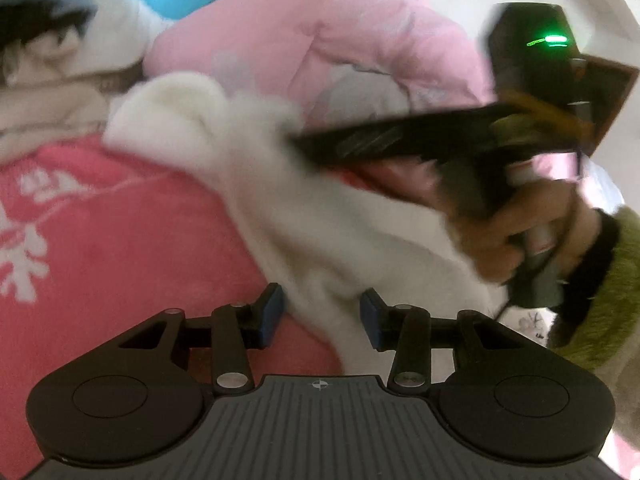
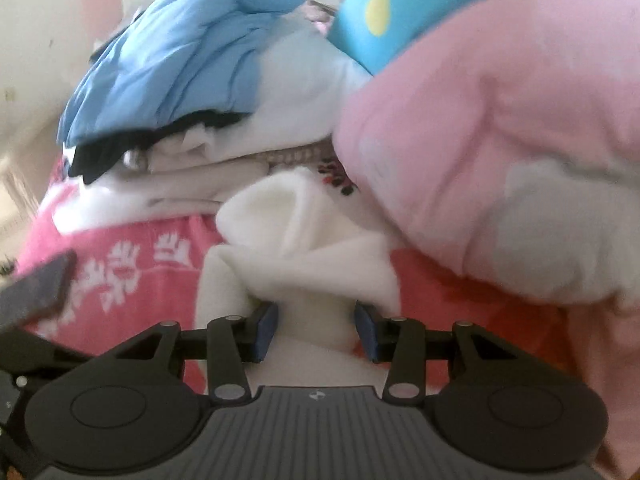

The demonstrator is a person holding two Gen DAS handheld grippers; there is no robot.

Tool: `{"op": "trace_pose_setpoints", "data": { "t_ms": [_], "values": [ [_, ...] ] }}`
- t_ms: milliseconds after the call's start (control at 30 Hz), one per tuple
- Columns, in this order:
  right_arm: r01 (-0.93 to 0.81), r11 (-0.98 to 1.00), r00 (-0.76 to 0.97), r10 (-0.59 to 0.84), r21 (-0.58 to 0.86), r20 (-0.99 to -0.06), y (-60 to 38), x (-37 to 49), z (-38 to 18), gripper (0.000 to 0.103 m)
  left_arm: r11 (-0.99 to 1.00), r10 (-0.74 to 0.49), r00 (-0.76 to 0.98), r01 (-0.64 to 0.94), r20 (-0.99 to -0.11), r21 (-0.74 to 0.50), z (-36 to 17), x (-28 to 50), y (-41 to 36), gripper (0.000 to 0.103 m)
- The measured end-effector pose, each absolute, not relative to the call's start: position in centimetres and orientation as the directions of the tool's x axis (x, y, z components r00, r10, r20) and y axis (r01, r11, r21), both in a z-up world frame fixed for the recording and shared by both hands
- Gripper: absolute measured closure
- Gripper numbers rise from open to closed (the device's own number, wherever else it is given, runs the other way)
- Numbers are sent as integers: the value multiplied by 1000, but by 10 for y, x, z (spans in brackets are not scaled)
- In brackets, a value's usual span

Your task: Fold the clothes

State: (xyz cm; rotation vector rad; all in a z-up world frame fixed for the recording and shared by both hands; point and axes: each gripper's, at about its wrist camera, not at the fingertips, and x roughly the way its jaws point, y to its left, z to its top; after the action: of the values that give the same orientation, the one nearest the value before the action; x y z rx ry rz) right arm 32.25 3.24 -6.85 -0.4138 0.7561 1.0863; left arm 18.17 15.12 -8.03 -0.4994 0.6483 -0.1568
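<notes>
A fluffy white garment (image 1: 280,208) lies across a bright pink blanket with white marks (image 1: 100,240). It runs from the back, by the pile of clothes, down to the front of both views.

In the left wrist view, the left gripper (image 1: 322,318) sits low at the front. Its two blue pads (image 1: 272,316) stand a bit apart, and the white fluffy cloth fills the space between them. It looks bunched there, but I cannot tell if the pads are squeezing it.

To the right in that view is the right gripper (image 1: 304,144). It is blurry. Its dark fingers reach to the left over the white garment. A hand (image 1: 532,232) holds its handle, and a fuzzy green sleeve (image 1: 612,280) covers the wrist. A small green light (image 1: 554,38) glows on top of the tool.

In the right wrist view, the blue pads (image 2: 266,332) also stand a bit apart with white cloth between them. I cannot tell if they press on it.

Behind the garment is a big soft pink quilt (image 2: 500,140). A light blue cloth (image 2: 180,60) sits on top of a stack of folded clothes, with something black (image 2: 120,152) under it. A blue-green thing with a yellow dot (image 2: 378,8) rests on the quilt.
</notes>
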Motion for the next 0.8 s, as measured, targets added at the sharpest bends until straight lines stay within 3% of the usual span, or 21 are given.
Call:
{"op": "trace_pose_setpoints", "data": {
  "t_ms": [233, 500, 800],
  "values": [
    [-807, 580, 397, 671, 110, -626, -42, 346, -7, 53, 866, -289, 790, -24, -540, -499, -81, 181, 151, 61],
    [-838, 542, 360, 463, -63, -810, -54, 359, -49, 52, 866, -290, 790, -24, -540, -500, -81, 181, 151, 61],
    [-909, 417, 223, 436, -25, -872, -24, 385, -75, 48, 872, -288, 792, -16, -539, -489, -82, 181, 150, 61]
  ]
}}
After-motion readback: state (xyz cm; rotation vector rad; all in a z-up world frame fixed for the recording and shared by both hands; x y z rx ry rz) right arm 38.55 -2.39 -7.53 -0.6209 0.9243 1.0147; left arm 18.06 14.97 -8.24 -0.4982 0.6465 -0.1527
